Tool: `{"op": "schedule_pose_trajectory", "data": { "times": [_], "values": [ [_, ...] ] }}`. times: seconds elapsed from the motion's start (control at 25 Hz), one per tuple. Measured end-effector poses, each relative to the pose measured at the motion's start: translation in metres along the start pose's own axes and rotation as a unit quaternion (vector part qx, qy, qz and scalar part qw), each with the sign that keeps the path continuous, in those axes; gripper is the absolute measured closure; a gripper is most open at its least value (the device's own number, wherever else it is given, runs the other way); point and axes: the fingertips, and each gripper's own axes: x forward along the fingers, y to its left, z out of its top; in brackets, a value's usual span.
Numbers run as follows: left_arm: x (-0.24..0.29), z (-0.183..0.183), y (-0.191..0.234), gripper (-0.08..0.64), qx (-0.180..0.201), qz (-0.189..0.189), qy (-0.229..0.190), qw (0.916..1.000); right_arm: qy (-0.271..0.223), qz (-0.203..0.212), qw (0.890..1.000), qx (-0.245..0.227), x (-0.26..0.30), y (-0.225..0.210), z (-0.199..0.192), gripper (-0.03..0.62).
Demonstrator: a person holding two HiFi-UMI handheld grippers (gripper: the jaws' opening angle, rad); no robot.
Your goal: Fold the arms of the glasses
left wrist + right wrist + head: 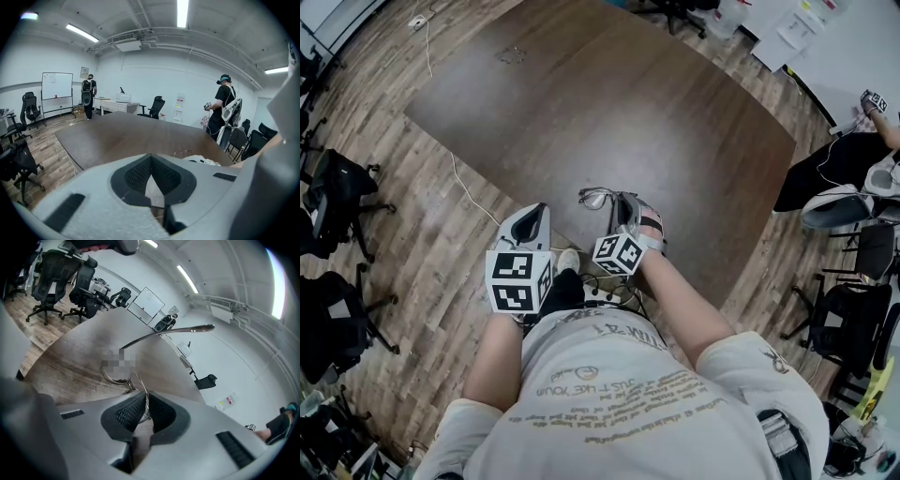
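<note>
Near the front edge of the bench (609, 103), the right gripper (145, 405) pinches the thin wire glasses (597, 198), which look light and easily bent. The left gripper (151, 168) is clenched on nothing; it should probably push the raised arm (168, 332) gently, close to its hinge.

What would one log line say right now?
left tongs: shut, empty | right tongs: shut on glasses | glasses arm: not yet folded

We note an office meeting room: a large dark bench (609, 103) on a wood-plank floor (403, 258), black swivel chairs (154, 107) around it, a whiteboard (57, 86) on a stand, white walls, ceiling strip lights (183, 11), and a person (88, 96) standing by a far desk.
</note>
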Motion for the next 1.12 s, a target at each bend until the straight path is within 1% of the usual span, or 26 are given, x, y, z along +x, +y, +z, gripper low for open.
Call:
{"op": "schedule_pose_trajectory", "data": {
  "times": [0.16, 0.24, 0.32, 0.4, 0.44, 0.48, 0.6, 0.68, 0.72, 0.76, 0.8, 0.84, 1.0, 1.12],
  "values": [
    [0.005, 0.002, 0.000, 0.547, 0.003, -0.005, 0.003, 1.0000, -0.002, 0.000, 1.000, -0.005, 0.000, 0.000, 0.000, 0.560],
    [0.009, 0.003, -0.002, 0.546, 0.006, -0.011, 0.005, 0.9999, -0.003, 0.001, 1.000, 0.004, 0.000, -0.001, -0.001, 0.560],
    [0.014, 0.003, -0.006, 0.546, 0.018, -0.022, 0.010, 0.9996, -0.006, 0.007, 1.000, 0.022, 0.000, -0.002, 0.000, 0.558],
    [0.018, 0.004, -0.011, 0.546, 0.042, -0.028, 0.011, 0.9987, -0.009, 0.018, 0.999, 0.041, 0.001, -0.003, 0.001, 0.552],
    [0.020, 0.004, -0.013, 0.546, 0.057, -0.029, 0.010, 0.9979, -0.010, 0.021, 0.999, 0.048, 0.000, -0.004, 0.002, 0.508],
    [0.022, 0.004, -0.015, 0.546, 0.073, -0.031, 0.010, 0.9968, -0.012, 0.023, 0.998, 0.053, -0.001, -0.005, 0.003, 0.486],
    [0.030, -0.001, -0.018, 0.545, 0.116, -0.031, 0.019, 0.9926, -0.023, 0.016, 0.997, 0.066, -0.005, -0.012, 0.008, 0.485],
    [0.039, -0.008, -0.022, 0.545, 0.133, -0.036, 0.029, 0.9900, -0.036, 0.009, 0.996, 0.081, -0.012, -0.019, 0.012, 0.494],
    [0.043, -0.012, -0.025, 0.539, 0.137, -0.043, 0.035, 0.9890, -0.045, 0.004, 0.995, 0.090, -0.017, -0.023, 0.014, 0.536],
    [0.047, -0.016, -0.028, 0.512, 0.139, -0.051, 0.043, 0.9880, -0.054, 0.000, 0.993, 0.102, -0.021, -0.029, 0.016, 0.552],
    [0.052, -0.021, -0.032, 0.469, 0.141, -0.059, 0.051, 0.9869, -0.061, -0.001, 0.991, 0.117, -0.026, -0.034, 0.018, 0.564],
    [0.056, -0.025, -0.035, 0.445, 0.145, -0.065, 0.058, 0.9856, -0.067, 0.001, 0.989, 0.135, -0.030, -0.039, 0.019, 0.570],
    [0.074, -0.040, -0.044, 0.430, 0.186, -0.068, 0.073, 0.9774, -0.074, 0.010, 0.974, 0.212, -0.047, -0.055, 0.020, 0.577],
    [0.089, -0.049, -0.051, 0.430, 0.214, -0.074, 0.088, 0.9700, -0.074, 0.006, 0.966, 0.247, -0.057, -0.068, 0.018, 0.577]
  ]
}}
